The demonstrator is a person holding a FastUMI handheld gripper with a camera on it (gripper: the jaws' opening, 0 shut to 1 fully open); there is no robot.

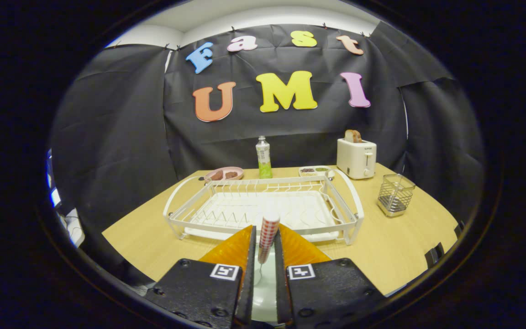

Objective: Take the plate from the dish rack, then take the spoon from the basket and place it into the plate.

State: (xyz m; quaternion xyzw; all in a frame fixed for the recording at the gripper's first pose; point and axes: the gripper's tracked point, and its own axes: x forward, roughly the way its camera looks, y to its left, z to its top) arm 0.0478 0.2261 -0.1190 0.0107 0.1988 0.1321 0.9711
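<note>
Your gripper (pixel 265 249) is clamped on the spoon (pixel 268 234) by its checkered handle, which stands upright between the fingers. The plate (pixel 263 292) looks to be right underneath, so I'd say go straight down, nowhere sideways

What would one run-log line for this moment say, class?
gripper: shut on spoon | spoon: handle up, over plate | dish rack: beyond fingers, no plate | basket: right of rack

I saw a wooden table (pixel 395 256) standing in a booth. Black cloth (pixel 121 137) covered the walls behind and on both sides. Above the cloth, a white wall (pixel 254 18) was lit brightly.
</note>
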